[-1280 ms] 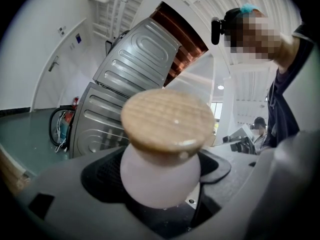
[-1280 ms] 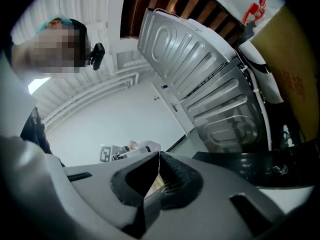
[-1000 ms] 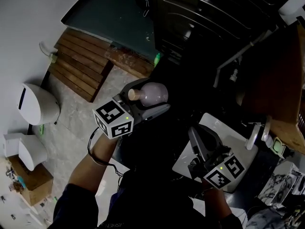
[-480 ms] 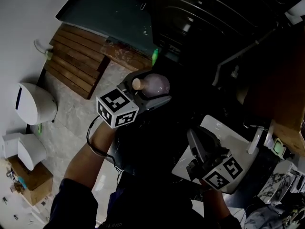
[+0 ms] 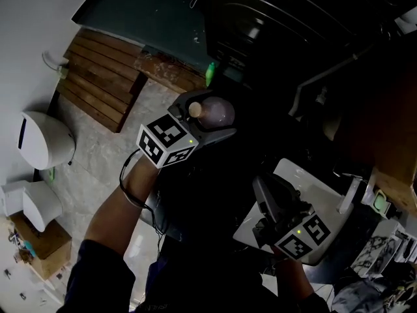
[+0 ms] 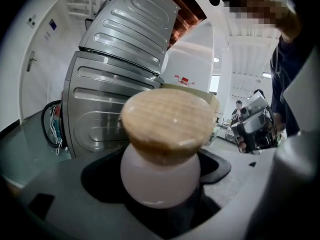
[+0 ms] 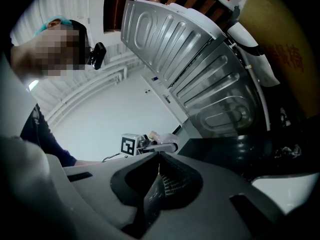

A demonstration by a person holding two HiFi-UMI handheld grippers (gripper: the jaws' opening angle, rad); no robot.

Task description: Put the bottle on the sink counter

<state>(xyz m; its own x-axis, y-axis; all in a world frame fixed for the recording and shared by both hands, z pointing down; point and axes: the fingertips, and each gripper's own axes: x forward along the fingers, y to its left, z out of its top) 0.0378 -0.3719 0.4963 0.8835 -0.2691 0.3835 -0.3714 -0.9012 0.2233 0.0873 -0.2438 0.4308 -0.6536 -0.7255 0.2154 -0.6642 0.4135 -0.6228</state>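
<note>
A pale pink bottle (image 5: 219,113) with a wooden stopper is held in the air, and my left gripper (image 5: 210,120) is shut on its round body. In the left gripper view the stopper (image 6: 167,118) fills the middle, with the pink body (image 6: 159,180) wedged between the jaws. My right gripper (image 5: 266,192) hangs lower right over the white sink (image 5: 318,189), its jaws shut with nothing between them (image 7: 159,165). The right gripper view also shows the left gripper's marker cube (image 7: 129,144) and the bottle (image 7: 158,138) in the distance.
A faucet (image 5: 348,195) stands at the sink's right edge. Dark ribbed metal panels (image 5: 273,18) fill the top of the head view. On the floor at left are a wooden slatted mat (image 5: 101,77), a white bin (image 5: 45,142), a cardboard box (image 5: 40,241) and a green bottle (image 5: 210,74).
My left gripper has carried the bottle slightly up and to the right in the head view. The right gripper has stayed nearly still over the sink.
</note>
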